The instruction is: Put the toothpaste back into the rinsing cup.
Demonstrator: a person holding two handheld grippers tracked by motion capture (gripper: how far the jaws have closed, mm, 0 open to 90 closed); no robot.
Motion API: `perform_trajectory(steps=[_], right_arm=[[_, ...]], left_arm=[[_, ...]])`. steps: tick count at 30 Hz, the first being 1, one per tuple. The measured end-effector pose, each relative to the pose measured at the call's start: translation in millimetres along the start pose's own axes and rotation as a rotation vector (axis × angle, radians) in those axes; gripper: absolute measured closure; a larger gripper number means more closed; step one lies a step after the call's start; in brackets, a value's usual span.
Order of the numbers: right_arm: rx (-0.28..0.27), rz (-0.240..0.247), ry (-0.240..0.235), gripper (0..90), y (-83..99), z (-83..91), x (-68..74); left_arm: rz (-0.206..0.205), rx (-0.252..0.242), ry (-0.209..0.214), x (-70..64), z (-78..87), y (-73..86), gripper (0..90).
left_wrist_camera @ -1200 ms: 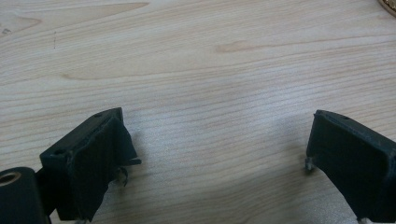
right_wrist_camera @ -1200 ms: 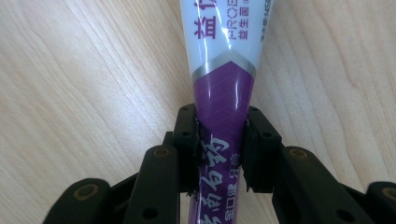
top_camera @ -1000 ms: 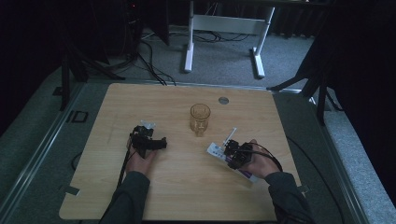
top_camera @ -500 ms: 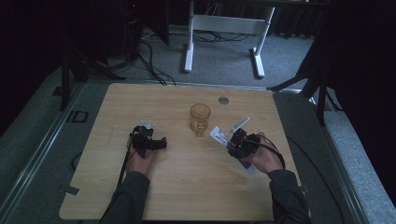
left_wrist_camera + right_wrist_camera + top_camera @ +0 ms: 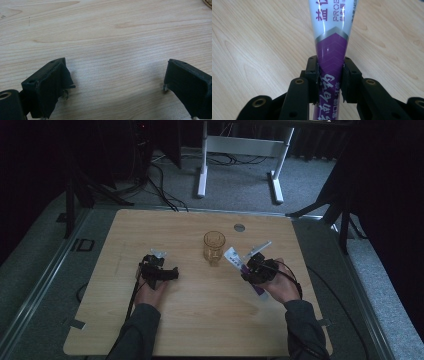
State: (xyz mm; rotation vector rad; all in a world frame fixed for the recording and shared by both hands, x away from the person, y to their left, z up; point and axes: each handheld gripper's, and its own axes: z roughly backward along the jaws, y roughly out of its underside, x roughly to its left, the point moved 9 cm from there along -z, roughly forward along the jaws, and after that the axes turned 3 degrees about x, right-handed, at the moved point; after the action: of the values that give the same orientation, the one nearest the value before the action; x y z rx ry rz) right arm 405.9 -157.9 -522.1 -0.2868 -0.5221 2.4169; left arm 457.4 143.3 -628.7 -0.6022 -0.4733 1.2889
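An amber drinking glass [image 5: 214, 247] stands upright in the middle of the wooden table [image 5: 200, 320]. My right gripper [image 5: 252, 267] is just right of it, shut on a white and purple toothpaste tube [image 5: 232, 256]. In the right gripper view the jaws pinch the tube [image 5: 332, 37] at its purple part, and the white part points away from my right gripper [image 5: 330, 75] over the tabletop. My left gripper [image 5: 159, 270] rests low on the table left of the glass. Its jaws stand wide apart in the left gripper view, where my left gripper [image 5: 117, 80] has only bare wood between them.
A small grey round disc [image 5: 239, 227] is set into the table behind the glass. A sliver of the glass [image 5: 208, 2] shows at the top right corner of the left gripper view. A white frame [image 5: 240, 150] and cables lie on the floor beyond the far edge.
My right gripper has carried the tube forward and to the right, ending beside the glass. The left gripper and the glass have stayed put.
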Motion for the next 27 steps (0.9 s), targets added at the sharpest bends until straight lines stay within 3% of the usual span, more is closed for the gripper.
perform_trajectory(steps=[4,15,27], right_arm=[[-0.017,-0.007,0.001,71.4,-3.9,0.5,0.0],[-0.149,-0.062,0.027,71.4,-21.3,5.9,-4.1],[-0.244,-0.102,0.016,71.4,-38.6,8.0,-4.8]], left_arm=[[0.000,0.000,0.000,0.0,0.0,0.0,4.9],[-0.001,0.002,0.001,0.0,0.1,0.1,4.9],[0.000,0.001,-0.001,0.1,0.0,0.1,4.9]])
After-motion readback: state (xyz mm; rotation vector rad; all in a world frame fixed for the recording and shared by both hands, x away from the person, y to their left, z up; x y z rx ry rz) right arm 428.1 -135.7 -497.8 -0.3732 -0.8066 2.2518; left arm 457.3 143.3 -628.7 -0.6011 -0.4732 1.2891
